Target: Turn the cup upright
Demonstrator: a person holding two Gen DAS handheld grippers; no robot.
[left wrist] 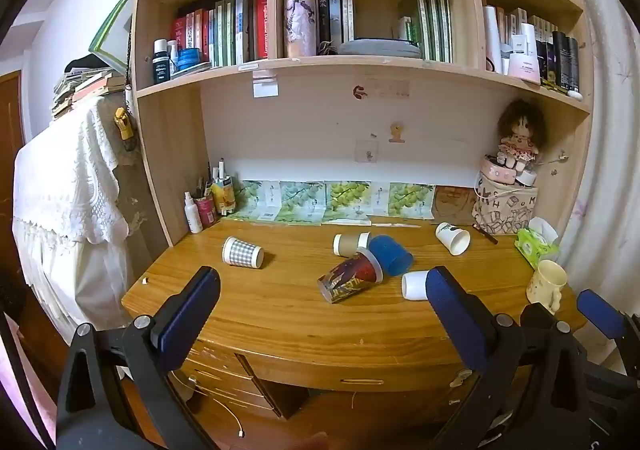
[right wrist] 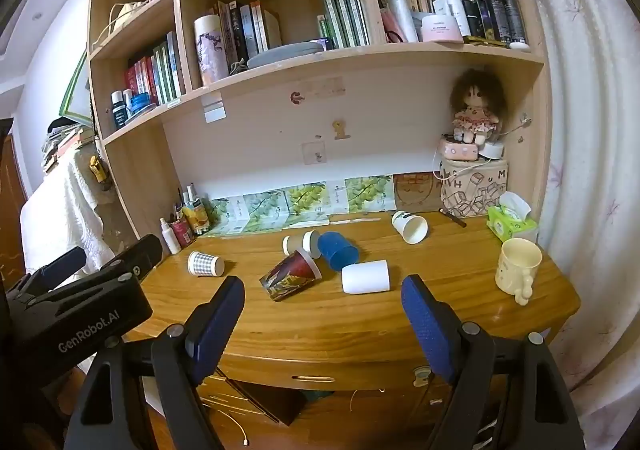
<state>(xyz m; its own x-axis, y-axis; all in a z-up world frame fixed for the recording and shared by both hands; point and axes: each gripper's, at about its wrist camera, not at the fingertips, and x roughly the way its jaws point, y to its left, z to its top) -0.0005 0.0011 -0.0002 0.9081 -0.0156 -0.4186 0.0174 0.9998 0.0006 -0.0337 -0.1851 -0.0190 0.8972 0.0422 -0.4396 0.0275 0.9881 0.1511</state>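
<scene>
Several paper cups lie on their sides on the wooden desk: a checked cup at the left, a brown-sleeved cup, a blue cup, a red patterned cup, a plain white cup and a white printed cup at the back right. My left gripper is open and empty in front of the desk. My right gripper is open and empty too, short of the white cup.
A cream mug stands upright at the desk's right edge. A green tissue pack, a patterned box with a doll and a pen holder with bottles line the back. Shelves hang overhead. Drawers sit below the front edge.
</scene>
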